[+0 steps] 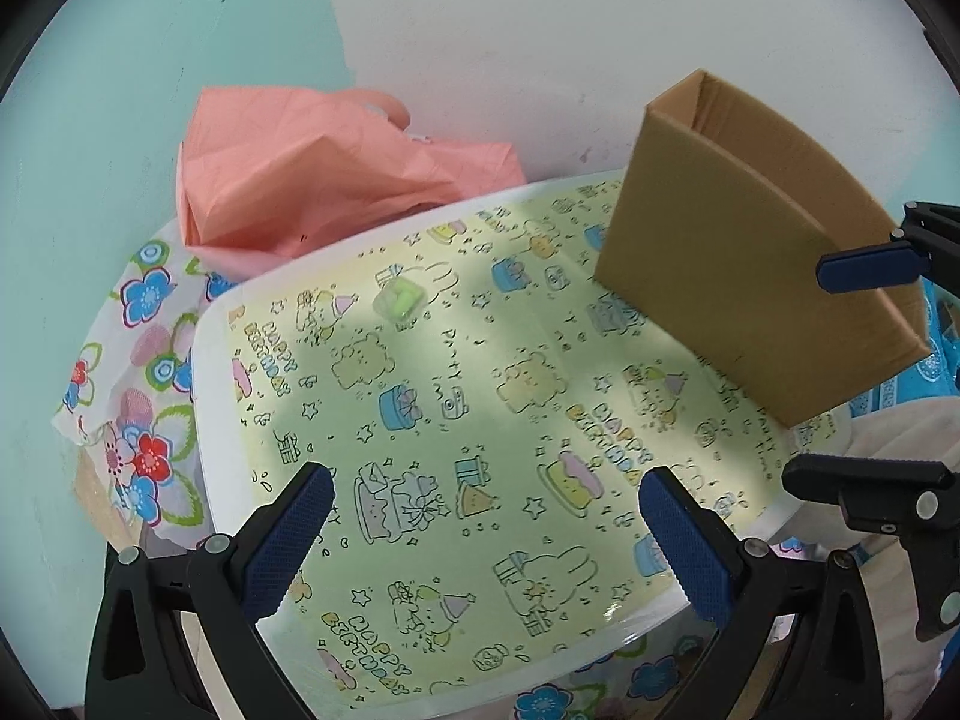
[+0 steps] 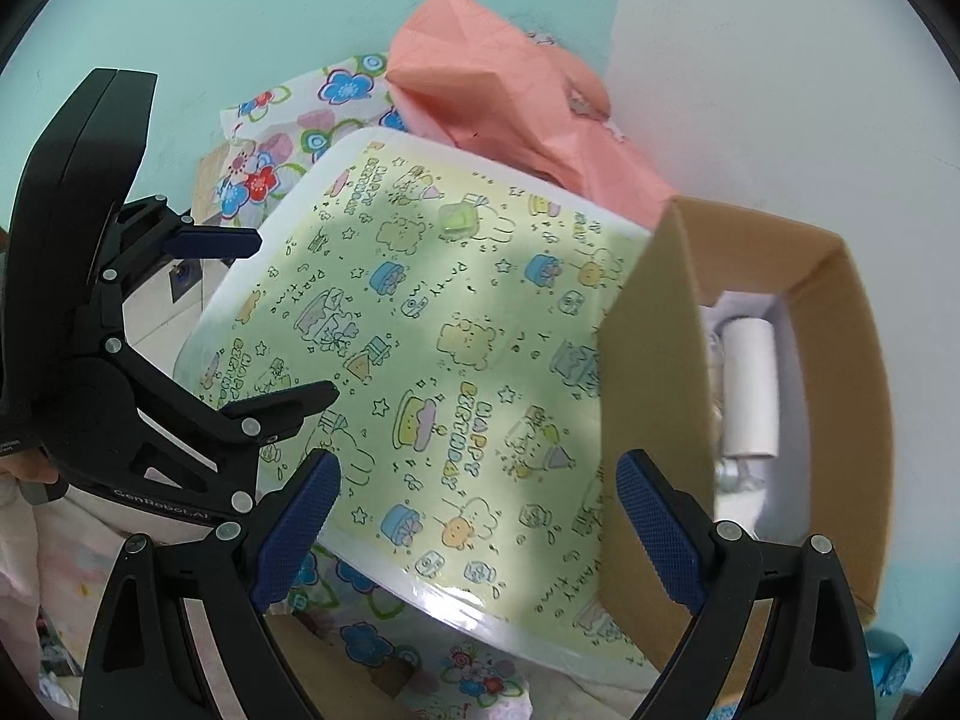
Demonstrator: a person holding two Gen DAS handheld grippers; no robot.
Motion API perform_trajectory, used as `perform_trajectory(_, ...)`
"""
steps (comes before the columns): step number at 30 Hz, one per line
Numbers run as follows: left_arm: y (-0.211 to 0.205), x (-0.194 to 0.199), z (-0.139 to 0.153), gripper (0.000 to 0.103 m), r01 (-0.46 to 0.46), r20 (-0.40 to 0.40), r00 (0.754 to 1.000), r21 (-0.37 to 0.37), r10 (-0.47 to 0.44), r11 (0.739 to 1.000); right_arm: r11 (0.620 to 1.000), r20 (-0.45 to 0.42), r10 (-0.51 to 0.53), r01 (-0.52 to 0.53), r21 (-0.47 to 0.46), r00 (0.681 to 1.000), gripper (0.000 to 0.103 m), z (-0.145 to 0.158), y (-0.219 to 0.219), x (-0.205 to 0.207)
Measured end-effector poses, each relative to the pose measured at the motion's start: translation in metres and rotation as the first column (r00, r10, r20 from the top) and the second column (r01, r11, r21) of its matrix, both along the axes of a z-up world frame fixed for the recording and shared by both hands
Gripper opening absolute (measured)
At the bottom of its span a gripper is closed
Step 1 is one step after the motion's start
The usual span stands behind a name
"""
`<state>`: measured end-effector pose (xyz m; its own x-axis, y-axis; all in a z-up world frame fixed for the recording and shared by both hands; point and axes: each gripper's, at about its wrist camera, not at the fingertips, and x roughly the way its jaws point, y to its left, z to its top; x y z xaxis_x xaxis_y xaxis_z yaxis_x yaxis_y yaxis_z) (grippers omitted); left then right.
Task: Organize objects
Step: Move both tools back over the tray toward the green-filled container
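A small clear case with green pieces inside (image 1: 401,300) lies on the yellow-green birthday-print board (image 1: 456,408), far from both grippers; it also shows in the right wrist view (image 2: 458,220). An open cardboard box (image 1: 750,264) stands on the board's right side. In the right wrist view the box (image 2: 660,420) holds a white cylinder (image 2: 750,390). My left gripper (image 1: 486,516) is open and empty above the board's near part. My right gripper (image 2: 478,510) is open and empty, beside the box's near wall.
A crumpled pink plastic bag (image 1: 324,174) lies behind the board against the wall. A flower-print cloth (image 1: 144,372) spreads under the board at left. The board (image 2: 420,360) overhangs its support. A blue printed pack (image 1: 930,360) lies at the right.
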<state>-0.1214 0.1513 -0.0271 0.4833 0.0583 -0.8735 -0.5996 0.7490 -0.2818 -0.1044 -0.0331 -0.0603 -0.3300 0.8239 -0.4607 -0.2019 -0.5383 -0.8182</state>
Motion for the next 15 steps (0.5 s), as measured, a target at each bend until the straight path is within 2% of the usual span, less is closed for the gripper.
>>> perform_trajectory(5,0.013,-0.004,-0.021,0.103,-0.009,-0.025,1.000,-0.023,0.008,1.000,0.999,0.042,0.003,-0.005,0.040,0.999,0.095,-0.016,0.014,-0.020)
perform_trajectory(11,0.029,-0.010,-0.038,0.103,-0.022,-0.043,0.999,-0.041,0.020,0.999,1.000,0.060,-0.014,0.013,0.018,0.998,0.095,-0.027,0.037,-0.042)
perform_trajectory(15,0.035,-0.010,-0.049,0.103,0.006,-0.079,0.997,-0.016,-0.007,1.000,0.999,0.065,-0.014,0.013,0.030,0.998,0.095,-0.034,0.050,-0.055)
